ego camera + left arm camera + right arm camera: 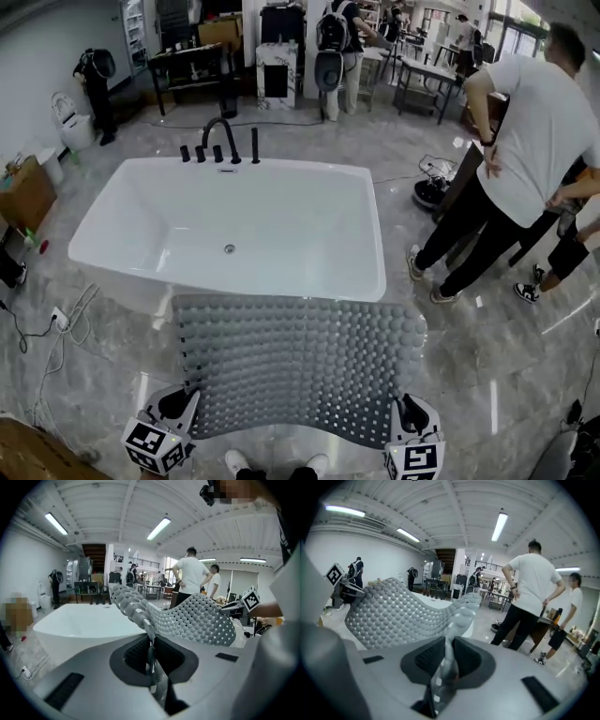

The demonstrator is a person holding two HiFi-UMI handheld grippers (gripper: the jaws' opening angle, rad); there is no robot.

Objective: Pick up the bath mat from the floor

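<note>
A grey marbled floor (pixel 525 375) with a glossy sheen fills the room. On it stands a large white bathtub (pixel 103 217), its long side facing the camera and its basin bare but for a small drain (pixel 229 248). The bath mat (pixel 295 361), a wide grey sheet covered in rows of round bumps and small holes, is up off the floor just in front of the tub, spread flat between the two grippers. Its far edge reaches the tub's near rim, though whether it touches there cannot be told, and its near edge sags in a shallow curve between the two held corners. To the right of the tub, well apart from the mat, a person in a white shirt and black trousers (pixel 525 141) stands bent toward a table, with other people farther back among desks and shelves. The left gripper (pixel 178 405) is clenched on the mat's near left corner; its own view shows the ribbed pads pressed together on the thin edge, with the mat arching up and away beyond them. The right gripper (pixel 410 412) grasps the near right corner the same way, its pads clamped on a fold of the mat. A black faucet (pixel 220 136) curves over the tub's far rim, with black handles beside it.
</note>
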